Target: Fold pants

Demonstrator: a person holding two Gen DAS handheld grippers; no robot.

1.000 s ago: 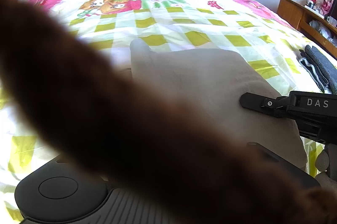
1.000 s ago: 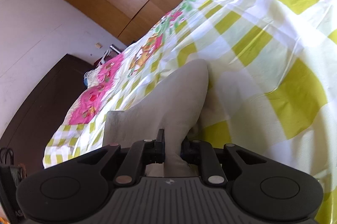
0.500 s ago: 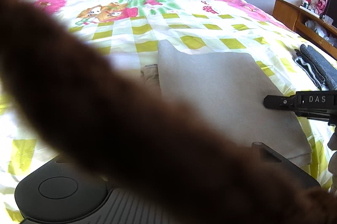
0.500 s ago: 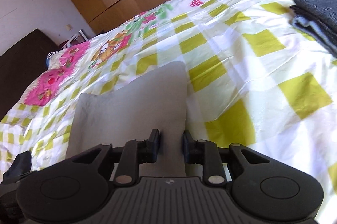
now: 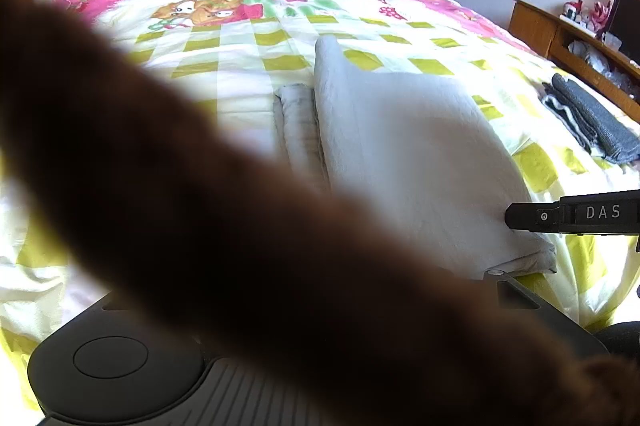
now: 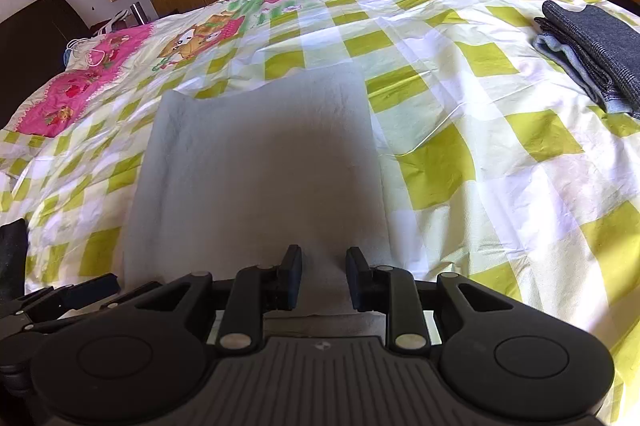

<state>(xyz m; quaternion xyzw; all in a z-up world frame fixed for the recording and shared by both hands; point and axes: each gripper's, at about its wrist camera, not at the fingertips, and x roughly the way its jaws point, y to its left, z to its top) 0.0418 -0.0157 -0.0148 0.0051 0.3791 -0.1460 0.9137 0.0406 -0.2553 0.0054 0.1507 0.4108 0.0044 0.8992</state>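
the light grey pants (image 6: 256, 162) lie folded into a flat rectangle on the bed (image 6: 460, 114) with its yellow-green checked cover. the right tongs (image 6: 323, 276) hang at the pants' near edge, spread apart with the cloth showing between the pads, not pinched. a blurred brown furry sleeve (image 5: 240, 246) covers the left tongs, so i cannot tell their state. folded dark grey clothes (image 6: 592, 46) sit well apart to the right.

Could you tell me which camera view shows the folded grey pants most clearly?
The right wrist view: the pants lie unobstructed ahead of the open right gripper. In the left wrist view a blurred brown shape hides their near left part.
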